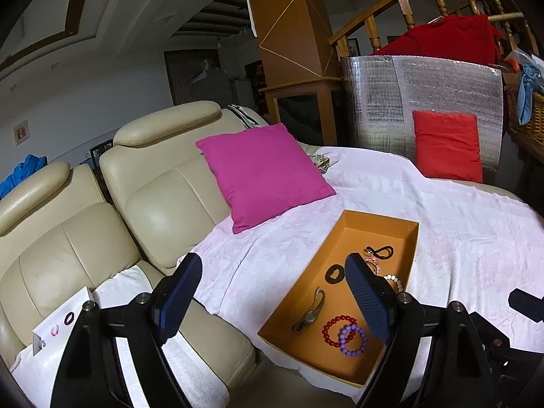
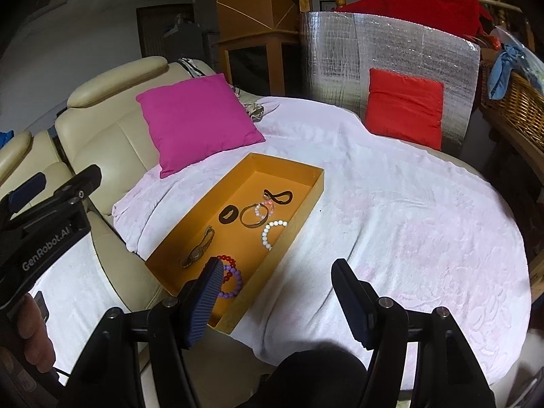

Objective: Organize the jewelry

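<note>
An open orange box (image 2: pixel 272 176) lies on the pink blanket and holds several pieces of jewelry: a wristwatch (image 2: pixel 199 248), a red bead bracelet (image 2: pixel 226 259), a purple bead bracelet (image 2: pixel 234 284), a white bead bracelet (image 2: pixel 272 233), a gold bangle (image 2: pixel 253 217) and a black ring (image 2: pixel 227 214). My right gripper (image 2: pixel 277 292) hangs open over the box's near right corner, nothing between its fingers. My left gripper (image 1: pixel 272 292) is open and empty above the box's left edge; the watch (image 1: pixel 309 312) shows between its fingers, lower down in the box (image 1: pixel 374 231).
A magenta cushion (image 1: pixel 261 173) leans on the cream leather sofa (image 1: pixel 163 204) behind the box. A red cushion (image 2: pixel 404 105) rests against a silver foil panel (image 2: pixel 391 47). A white card (image 1: pixel 57 326) with small rings lies on the sofa seat. A wicker basket (image 2: pixel 516 102) stands far right.
</note>
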### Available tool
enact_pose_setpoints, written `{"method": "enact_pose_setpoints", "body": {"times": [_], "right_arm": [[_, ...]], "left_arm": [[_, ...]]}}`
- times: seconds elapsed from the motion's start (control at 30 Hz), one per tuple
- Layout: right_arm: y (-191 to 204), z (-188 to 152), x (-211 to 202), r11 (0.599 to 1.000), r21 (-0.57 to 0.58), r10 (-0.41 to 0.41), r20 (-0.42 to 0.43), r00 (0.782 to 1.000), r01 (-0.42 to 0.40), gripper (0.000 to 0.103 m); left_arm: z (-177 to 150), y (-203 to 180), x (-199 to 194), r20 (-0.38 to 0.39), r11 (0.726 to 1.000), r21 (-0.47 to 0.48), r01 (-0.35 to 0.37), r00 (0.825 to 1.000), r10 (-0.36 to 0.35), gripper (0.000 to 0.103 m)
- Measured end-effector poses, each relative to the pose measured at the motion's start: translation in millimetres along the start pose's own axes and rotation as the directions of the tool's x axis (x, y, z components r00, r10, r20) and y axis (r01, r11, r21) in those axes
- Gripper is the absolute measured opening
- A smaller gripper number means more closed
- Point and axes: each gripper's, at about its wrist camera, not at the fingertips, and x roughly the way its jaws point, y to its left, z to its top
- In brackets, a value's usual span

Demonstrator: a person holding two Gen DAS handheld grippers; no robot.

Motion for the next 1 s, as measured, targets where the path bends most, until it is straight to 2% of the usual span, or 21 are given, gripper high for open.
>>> {"method": "enact_pose_setpoints", "body": {"times": [0.53,1.0], "right_arm": [[11.8,6.8,-0.5,1.000,-0.014,-0.015,0.008,1.000,0.015,0.070],[15.1,8.0,1.1,1.000,-0.028,-0.013,0.004,1.000,0.013,0.070]], "left_arm": [[1.0,16.9,-7.0,0.029,0.999,-0.032,-0.008,1.000,0.009,0.086],[-1.2,31.9,-5.0,0.035,0.997,-0.074,0.013,0.999,-0.010,0.086]]}}
